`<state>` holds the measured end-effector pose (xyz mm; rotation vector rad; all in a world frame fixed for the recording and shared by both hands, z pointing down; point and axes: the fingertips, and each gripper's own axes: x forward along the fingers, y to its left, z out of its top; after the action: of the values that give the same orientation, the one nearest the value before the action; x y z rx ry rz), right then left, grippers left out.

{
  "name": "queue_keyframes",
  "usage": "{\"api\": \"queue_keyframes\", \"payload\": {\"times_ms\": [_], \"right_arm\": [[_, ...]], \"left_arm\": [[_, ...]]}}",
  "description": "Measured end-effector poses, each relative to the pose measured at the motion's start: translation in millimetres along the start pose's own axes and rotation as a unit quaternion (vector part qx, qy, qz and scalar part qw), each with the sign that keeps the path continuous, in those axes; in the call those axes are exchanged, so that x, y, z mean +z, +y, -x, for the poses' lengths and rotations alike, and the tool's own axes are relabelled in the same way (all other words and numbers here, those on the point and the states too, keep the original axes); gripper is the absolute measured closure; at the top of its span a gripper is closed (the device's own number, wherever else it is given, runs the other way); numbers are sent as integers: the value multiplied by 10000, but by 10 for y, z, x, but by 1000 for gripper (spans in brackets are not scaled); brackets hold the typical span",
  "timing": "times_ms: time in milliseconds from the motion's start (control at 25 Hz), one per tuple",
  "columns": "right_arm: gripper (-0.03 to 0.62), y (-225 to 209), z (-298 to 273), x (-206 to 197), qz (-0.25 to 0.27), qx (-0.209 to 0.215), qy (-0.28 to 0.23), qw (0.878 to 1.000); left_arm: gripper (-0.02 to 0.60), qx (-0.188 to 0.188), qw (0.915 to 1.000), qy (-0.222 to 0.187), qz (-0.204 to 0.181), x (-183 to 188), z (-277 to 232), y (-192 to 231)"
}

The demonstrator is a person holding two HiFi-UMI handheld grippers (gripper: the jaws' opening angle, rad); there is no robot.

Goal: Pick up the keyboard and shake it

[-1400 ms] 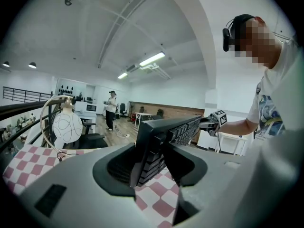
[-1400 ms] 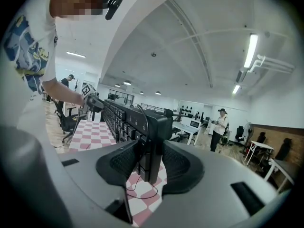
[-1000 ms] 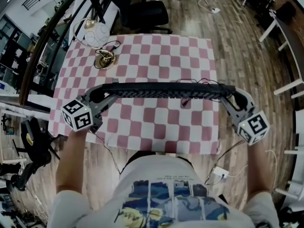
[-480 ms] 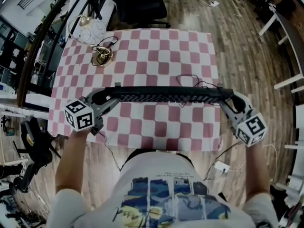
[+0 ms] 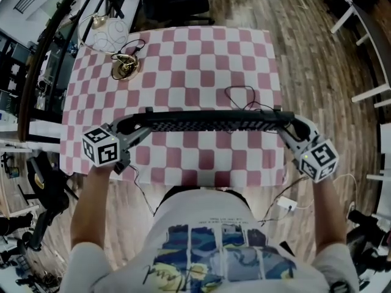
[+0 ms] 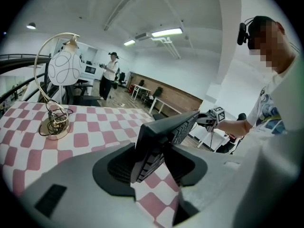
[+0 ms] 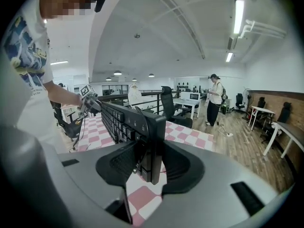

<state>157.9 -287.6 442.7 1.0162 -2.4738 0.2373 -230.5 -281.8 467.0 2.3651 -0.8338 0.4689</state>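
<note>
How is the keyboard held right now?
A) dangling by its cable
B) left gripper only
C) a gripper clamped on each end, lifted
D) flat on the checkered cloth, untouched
C: the left gripper and right gripper each clamp one end of the keyboard, above the cloth.

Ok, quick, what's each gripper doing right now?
Left gripper: shut on the keyboard's left end.
Right gripper: shut on the keyboard's right end.

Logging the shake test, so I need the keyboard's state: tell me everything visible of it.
The keyboard is long, black and plastic-looking, tipped on edge with its keys facing the person. The left gripper and right gripper clamp its two ends, holding it above the checkered tablecloth. A black cable trails from it.
</note>
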Motion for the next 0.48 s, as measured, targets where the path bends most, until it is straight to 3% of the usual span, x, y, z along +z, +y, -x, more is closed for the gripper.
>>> {"api": "queue_keyframes", "payload": {"times_ms": [480], "right_arm": [[442,-22,-119,-221,-181,50,226,9996]], "left_arm": [[402,-108,9993,299,208,-199,-155,113]]}}
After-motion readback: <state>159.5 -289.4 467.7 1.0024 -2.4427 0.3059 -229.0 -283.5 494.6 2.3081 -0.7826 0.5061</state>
